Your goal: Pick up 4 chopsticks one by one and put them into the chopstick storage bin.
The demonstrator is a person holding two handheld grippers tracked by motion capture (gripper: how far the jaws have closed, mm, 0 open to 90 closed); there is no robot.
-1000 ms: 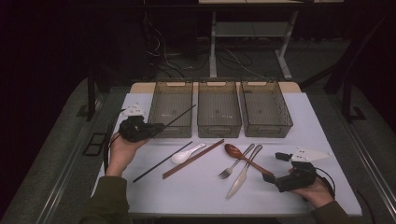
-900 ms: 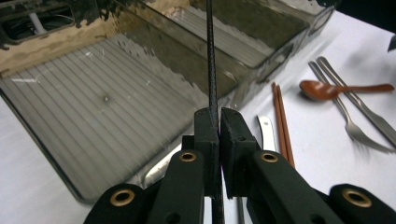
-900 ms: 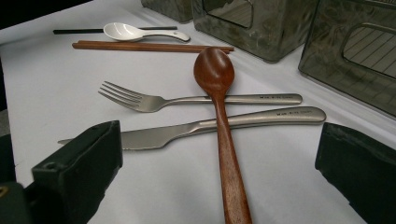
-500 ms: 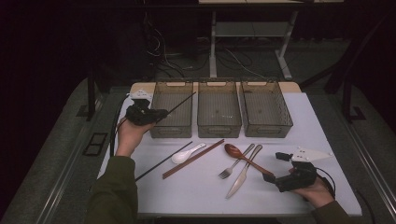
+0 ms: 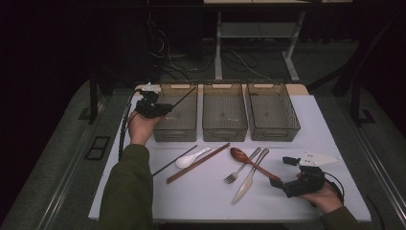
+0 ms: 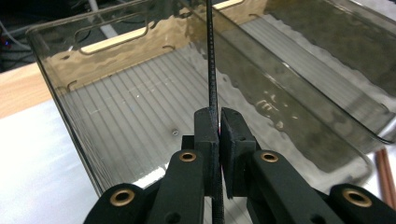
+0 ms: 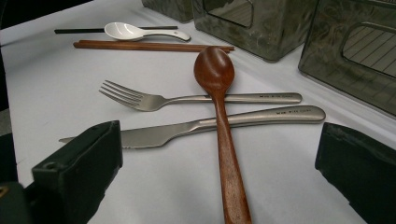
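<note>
At far left, the left hand-held gripper (image 5: pixel 165 109) is held over the leftmost of three clear bins (image 5: pixel 178 111), its jaws pressed together on a thin black chopstick (image 6: pixel 212 70) — the stick passes between the pads and slants up and away across the bin's open top, above its ribbed floor. In front of that bin, on the white surface (image 5: pixel 201 201), a second black chopstick (image 5: pixel 173 161) lies at a slant with a white ceramic spoon (image 5: pixel 191 157) across it and a pair of brown wooden chopsticks (image 5: pixel 197 163) just beside. The middle bin (image 5: pixel 224 111) and the right bin (image 5: pixel 272 110) stand side by side, close together. Toward the centre right, a metal fork (image 7: pixel 196 99) and a metal knife (image 7: pixel 196 126) lie nearly parallel, and a reddish wooden spoon (image 7: pixel 222 121) lies across both handles. At right, the right hand-held gripper (image 5: pixel 276 184) rests low near the surface's front edge, its jaws spread wide on either side of the wooden spoon's handle — not touching it.
</note>
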